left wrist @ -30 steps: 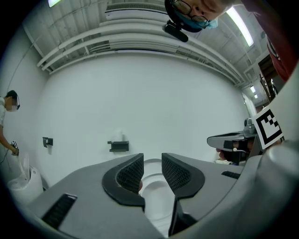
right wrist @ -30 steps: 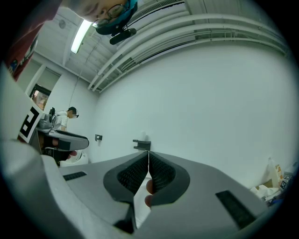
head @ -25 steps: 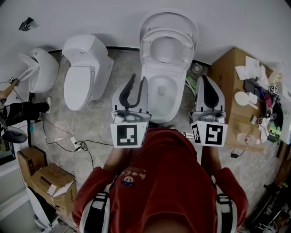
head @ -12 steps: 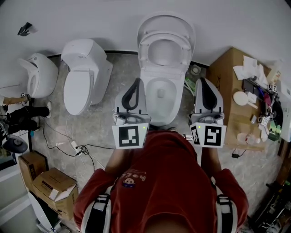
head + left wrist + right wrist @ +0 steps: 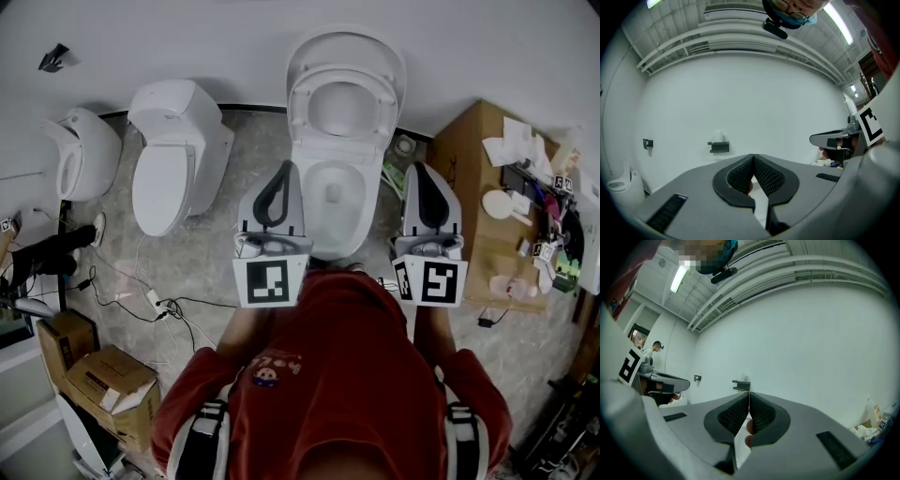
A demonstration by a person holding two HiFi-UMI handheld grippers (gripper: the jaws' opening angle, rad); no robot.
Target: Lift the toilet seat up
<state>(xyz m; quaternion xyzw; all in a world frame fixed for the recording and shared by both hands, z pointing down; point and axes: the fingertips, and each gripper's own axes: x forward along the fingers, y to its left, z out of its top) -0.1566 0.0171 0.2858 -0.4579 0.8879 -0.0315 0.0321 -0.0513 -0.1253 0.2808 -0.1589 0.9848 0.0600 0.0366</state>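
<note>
In the head view a white toilet (image 5: 333,202) stands straight ahead against the wall. Its seat (image 5: 303,94) and lid (image 5: 347,42) are both tipped up against the wall, leaving the bowl uncovered. My left gripper (image 5: 284,173) hovers over the bowl's left rim and touches nothing. Its jaws have just been closing, and its tips meet with nothing between them (image 5: 753,157). My right gripper (image 5: 422,171) hangs to the right of the bowl, shut and empty (image 5: 749,394). Both grippers point level at the bare white wall.
Two more white toilets (image 5: 173,155) (image 5: 84,150) stand to the left. A cardboard box (image 5: 473,178) with paper and small items on top sits close on the right. Cables (image 5: 159,300) and cardboard boxes (image 5: 103,375) lie on the floor at lower left.
My left gripper's jaws, spread apart a second ago, have come together. A person at the far left edge has drawn mostly out of view. Both grippers stay in place.
</note>
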